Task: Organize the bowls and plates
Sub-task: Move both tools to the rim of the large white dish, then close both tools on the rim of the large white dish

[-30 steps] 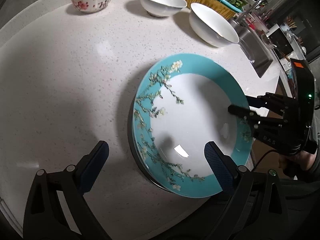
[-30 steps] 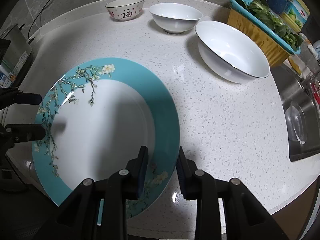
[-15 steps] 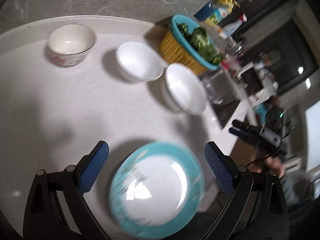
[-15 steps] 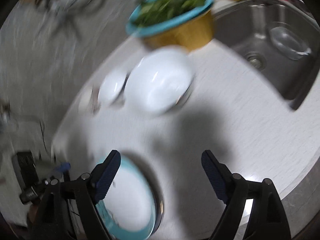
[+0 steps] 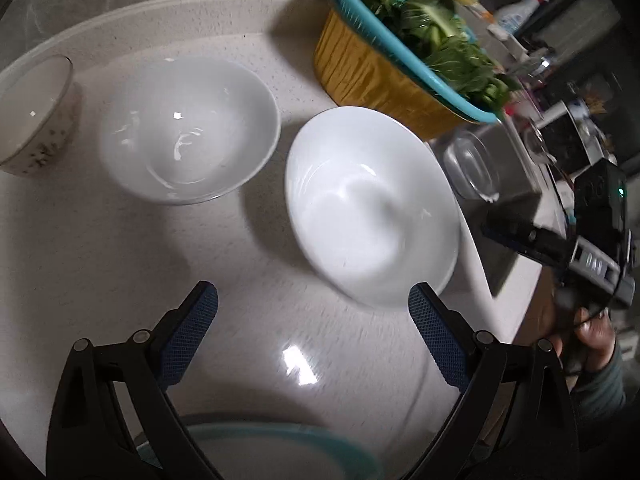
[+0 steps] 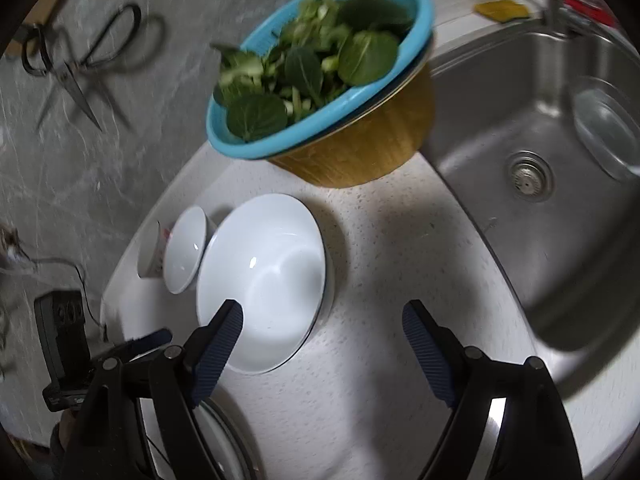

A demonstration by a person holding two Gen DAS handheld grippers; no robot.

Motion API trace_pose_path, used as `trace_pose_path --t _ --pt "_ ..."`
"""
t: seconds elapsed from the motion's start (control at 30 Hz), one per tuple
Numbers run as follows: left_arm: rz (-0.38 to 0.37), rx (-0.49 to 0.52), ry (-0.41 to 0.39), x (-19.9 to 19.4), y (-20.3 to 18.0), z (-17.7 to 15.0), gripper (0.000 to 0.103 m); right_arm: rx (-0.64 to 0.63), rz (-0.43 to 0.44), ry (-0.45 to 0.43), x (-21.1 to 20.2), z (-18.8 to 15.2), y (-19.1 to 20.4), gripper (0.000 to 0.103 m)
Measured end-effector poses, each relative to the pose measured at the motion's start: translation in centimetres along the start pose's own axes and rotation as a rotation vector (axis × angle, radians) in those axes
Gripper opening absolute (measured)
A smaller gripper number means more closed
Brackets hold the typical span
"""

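Note:
A large white bowl [image 5: 372, 208] [image 6: 264, 280] stands upright on the speckled counter. Left of it is a medium white bowl [image 5: 188, 128] [image 6: 184, 256], then a small patterned bowl [image 5: 32, 116] [image 6: 150, 256]. The teal-rimmed plate [image 5: 280, 440] [image 6: 224, 440] lies flat at the near edge, mostly under the grippers. My left gripper [image 5: 312, 312] is open and empty, hovering just short of the large bowl. My right gripper [image 6: 322, 320] is open and empty too, its left finger over the large bowl's near rim. Each gripper shows in the other's view: right gripper [image 5: 516, 236], left gripper [image 6: 136, 344].
A teal colander of greens in a yellow basin [image 5: 384, 64] [image 6: 320, 80] stands behind the bowls. To the right is a steel sink [image 6: 500, 128] holding a glass bowl [image 6: 608, 128]. Scissors [image 6: 80, 64] hang on the grey wall. The counter edge curves close on the right.
My right gripper has let go of the teal plate's rim and opened wide. Both grippers have moved away from the plate toward the white bowls, and the plate now lies at the bottom of both views.

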State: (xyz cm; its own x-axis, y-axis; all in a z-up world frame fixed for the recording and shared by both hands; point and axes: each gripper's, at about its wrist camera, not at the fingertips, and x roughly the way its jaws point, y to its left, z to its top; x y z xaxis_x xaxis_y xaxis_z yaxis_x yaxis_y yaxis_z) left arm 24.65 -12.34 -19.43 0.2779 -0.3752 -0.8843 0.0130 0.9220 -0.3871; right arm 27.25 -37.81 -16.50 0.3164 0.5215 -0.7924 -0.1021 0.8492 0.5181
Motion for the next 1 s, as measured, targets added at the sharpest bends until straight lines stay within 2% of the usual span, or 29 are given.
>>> trace_pose_path --t 0.1,0.17,0.2,0.27,0.33,0.4,0.47,0.5,0.73,0.8,0.97,1.0 --pt "0.013 -0.028 -0.002 1.7 -0.6 0.9 0.095 -0.060 -0.033 0.032 1.3 0.6 -0.1 0.082" --pt "0.035 -0.036 0.003 2.7 -0.9 1.5 0.095 -0.066 -0.007 0.058 2.1 0.9 -0.5 0.080" --pt "0.038 -0.036 0.003 3.1 -1.0 1.8 0.094 -0.071 -0.005 0.064 2.4 1.0 -0.6 0.076" --pt "0.039 -0.037 0.000 3.6 -1.2 2.3 0.089 -0.070 -0.003 0.075 3.0 1.5 -0.9 0.074" --pt "0.048 -0.043 0.004 4.3 -0.9 2.8 0.079 -0.061 0.002 0.092 3.8 2.0 -1.2 0.070" --pt "0.045 -0.048 0.010 5.0 -0.9 3.1 0.078 -0.062 0.018 0.116 4.6 2.1 -1.3 0.069" --pt "0.052 -0.043 0.015 5.6 -1.0 3.5 0.070 -0.077 0.022 0.126 5.2 2.3 -1.0 0.068" --pt "0.062 -0.040 0.024 6.0 -1.1 3.6 0.061 -0.081 0.025 0.129 5.4 2.4 -0.9 0.068" --pt "0.104 -0.078 0.052 7.4 -0.3 4.2 0.060 -0.087 0.025 0.158 6.7 2.9 -0.9 0.061" --pt "0.096 -0.079 0.058 7.7 -0.4 4.3 0.060 -0.095 0.021 0.168 7.0 2.9 -0.9 0.053" --pt "0.115 -0.086 0.050 8.3 -0.4 4.7 0.060 -0.108 0.017 0.181 7.2 2.7 -0.9 0.045" --pt "0.121 -0.083 0.046 8.4 -0.4 4.6 0.049 -0.111 0.015 0.184 7.3 2.7 -0.9 0.038"
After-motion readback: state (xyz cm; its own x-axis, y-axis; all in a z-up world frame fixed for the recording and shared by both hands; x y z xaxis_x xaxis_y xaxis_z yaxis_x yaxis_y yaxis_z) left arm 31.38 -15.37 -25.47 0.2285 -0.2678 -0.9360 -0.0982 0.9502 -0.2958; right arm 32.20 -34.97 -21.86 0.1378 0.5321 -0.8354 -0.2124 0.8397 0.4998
